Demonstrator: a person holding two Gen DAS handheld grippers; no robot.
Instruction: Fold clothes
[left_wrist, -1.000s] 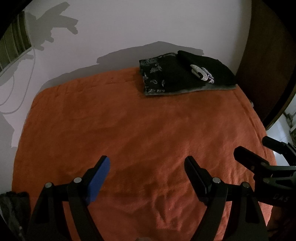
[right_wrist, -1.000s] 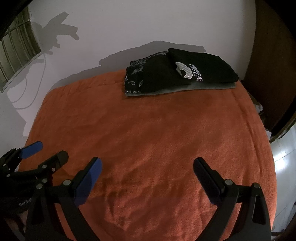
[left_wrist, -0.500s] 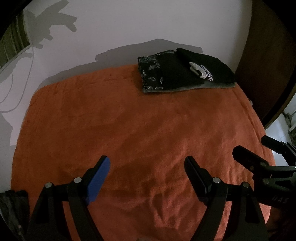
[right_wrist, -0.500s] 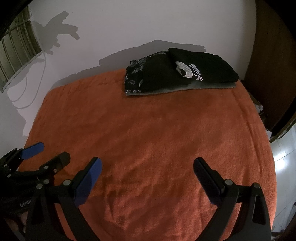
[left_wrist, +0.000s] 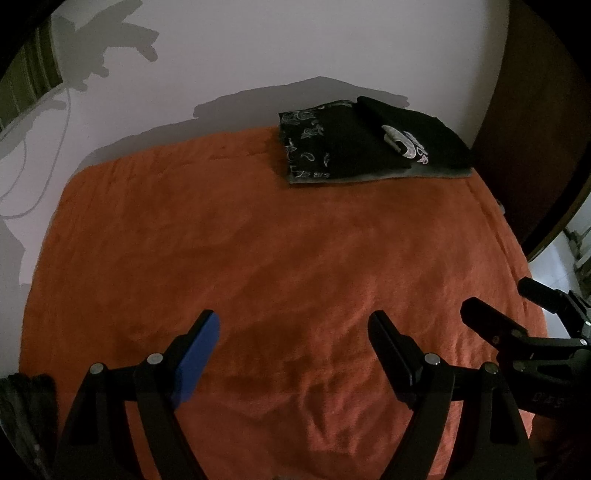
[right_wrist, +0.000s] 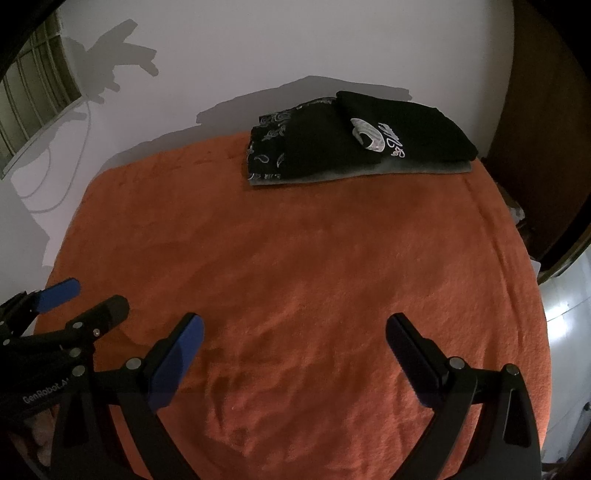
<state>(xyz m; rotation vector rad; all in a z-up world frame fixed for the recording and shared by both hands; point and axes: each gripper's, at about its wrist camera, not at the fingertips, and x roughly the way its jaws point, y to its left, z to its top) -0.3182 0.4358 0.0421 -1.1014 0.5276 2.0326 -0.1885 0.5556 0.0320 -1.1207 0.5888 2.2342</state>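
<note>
Hovering over the near edge of the orange blanket, both grippers are pointing down and forward with nothing between their fingers. Going from the left: a dark bundle is showing at the lower left corner of the left wrist view, too dim to say whether it is a garment. The left gripper is standing with its jaws spread wide and empty. The right gripper is hanging just beside it, equally wide and equally empty, each one showing at the edge of the other's view.

The clothes — a stack of dark folded garments, a patterned piece to the left and a black one with a pale print on top — are lying at the far right corner of the blanket, close to the wall. The stack is sitting well apart from both tools, ahead and to the right, its long axis running left to right across the view. Judging by that offset, the right gripper is looking like the slightly nearer one. The stack is already looking folded, so the next piece may be coming from elsewhere — possibly that dim bundle.
</note>
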